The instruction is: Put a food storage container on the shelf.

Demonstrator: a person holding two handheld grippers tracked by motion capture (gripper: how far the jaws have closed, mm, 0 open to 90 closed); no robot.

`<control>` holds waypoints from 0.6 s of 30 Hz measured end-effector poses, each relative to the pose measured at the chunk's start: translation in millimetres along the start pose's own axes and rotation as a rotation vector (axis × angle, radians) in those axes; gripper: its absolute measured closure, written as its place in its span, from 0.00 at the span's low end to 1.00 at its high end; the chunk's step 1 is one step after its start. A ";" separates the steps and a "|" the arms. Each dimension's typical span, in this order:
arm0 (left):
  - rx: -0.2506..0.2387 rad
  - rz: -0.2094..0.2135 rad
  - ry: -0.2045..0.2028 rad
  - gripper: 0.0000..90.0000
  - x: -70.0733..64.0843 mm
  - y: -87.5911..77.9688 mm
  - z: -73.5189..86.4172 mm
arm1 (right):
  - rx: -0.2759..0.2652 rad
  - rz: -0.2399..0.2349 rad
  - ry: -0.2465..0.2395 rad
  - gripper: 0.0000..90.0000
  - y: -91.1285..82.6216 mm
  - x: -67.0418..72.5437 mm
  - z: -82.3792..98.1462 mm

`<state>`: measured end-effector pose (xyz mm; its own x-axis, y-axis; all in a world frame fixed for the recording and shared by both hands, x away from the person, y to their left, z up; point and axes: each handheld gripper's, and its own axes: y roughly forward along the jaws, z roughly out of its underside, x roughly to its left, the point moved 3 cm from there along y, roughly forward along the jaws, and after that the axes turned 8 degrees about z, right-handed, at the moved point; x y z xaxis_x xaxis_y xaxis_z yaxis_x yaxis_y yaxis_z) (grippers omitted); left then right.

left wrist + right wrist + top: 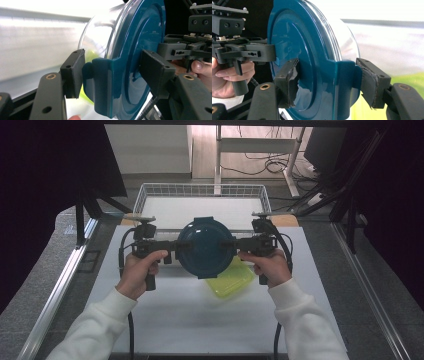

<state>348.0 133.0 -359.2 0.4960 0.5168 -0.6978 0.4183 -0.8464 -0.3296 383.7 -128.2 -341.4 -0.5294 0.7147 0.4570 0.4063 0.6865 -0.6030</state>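
A round clear container with a dark teal lid (205, 247) hangs above the table, lid facing up toward the high camera. My left gripper (176, 246) grips its left side and my right gripper (234, 243) its right side. In the left gripper view the jaws of my left gripper (115, 72) clamp a teal side latch (105, 85), one pad under the rim, the other on the lid top. In the right gripper view my right gripper (329, 83) pinches the opposite latch (342, 82) the same way. The clear bowl (100, 37) shows behind the lid.
A yellow-green container (231, 279) lies on the white table surface (200, 320) just below and right of the lifted one. A white wire basket (145, 195) stands at the far edge of the table. Dark stands flank both sides.
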 end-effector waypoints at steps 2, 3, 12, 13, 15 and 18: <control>-0.005 0.006 -0.003 0.42 -0.4 -1.7 -11.8 | -0.003 0.001 -0.004 0.41 -0.6 1.4 -7.8; -0.006 0.007 -0.001 0.42 -0.4 -2.1 -15.9 | -0.005 0.001 -0.004 0.41 -0.9 1.8 -12.2; -0.013 0.017 -0.009 0.42 4.5 -1.8 -54.5 | -0.013 0.007 -0.011 0.42 1.3 1.0 -51.6; -0.012 0.016 -0.005 0.42 4.8 -1.8 -57.4 | -0.013 0.005 -0.012 0.42 1.9 0.4 -55.3; -0.010 0.016 -0.004 0.42 5.7 -1.3 -65.3 | -0.015 0.004 -0.013 0.42 3.0 -0.6 -62.7; -0.006 0.022 -0.002 0.42 7.1 -0.7 -78.4 | -0.023 0.004 -0.012 0.42 3.4 -1.2 -73.4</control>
<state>410.9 147.4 -314.1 0.5041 0.4975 -0.7059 0.4119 -0.8570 -0.3098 440.3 -117.0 -296.0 -0.5366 0.7162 0.4462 0.4252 0.6863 -0.5901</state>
